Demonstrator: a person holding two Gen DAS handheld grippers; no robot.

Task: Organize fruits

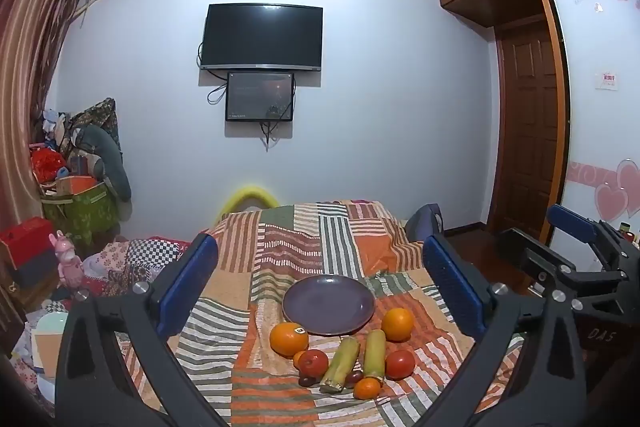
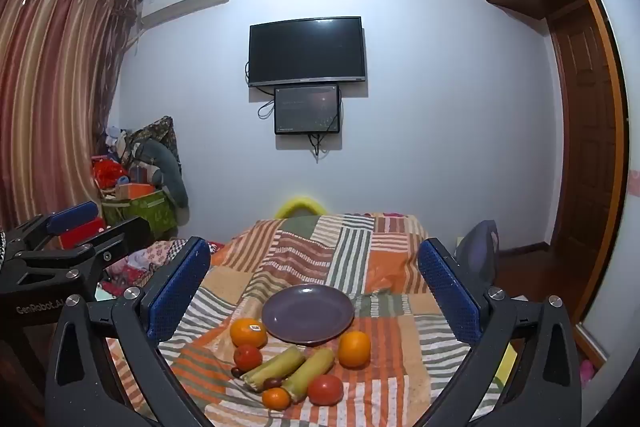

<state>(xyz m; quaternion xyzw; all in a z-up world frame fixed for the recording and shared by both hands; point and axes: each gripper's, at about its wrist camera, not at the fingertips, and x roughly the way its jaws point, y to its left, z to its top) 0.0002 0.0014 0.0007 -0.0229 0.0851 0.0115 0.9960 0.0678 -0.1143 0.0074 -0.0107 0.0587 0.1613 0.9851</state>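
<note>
An empty purple plate (image 1: 329,303) (image 2: 308,313) lies on the striped patchwork cloth. In front of it lie two oranges (image 1: 289,339) (image 1: 397,323), two red tomatoes (image 1: 313,363) (image 1: 400,364), two green-yellow sugarcane pieces (image 1: 340,363) (image 1: 375,351), a small tangerine (image 1: 367,388) and dark grapes (image 1: 307,381). My left gripper (image 1: 320,291) is open and empty, held above and behind the fruits. My right gripper (image 2: 316,291) is open and empty too, hovering over the plate; it also shows at the right edge of the left wrist view (image 1: 576,247).
The cloth-covered surface (image 1: 304,239) drops off at its far end toward a wall with a TV (image 1: 262,37). Clutter and boxes (image 1: 76,195) stand at the left, a wooden door (image 1: 528,131) at the right. A dark chair back (image 2: 478,251) stands by the right edge.
</note>
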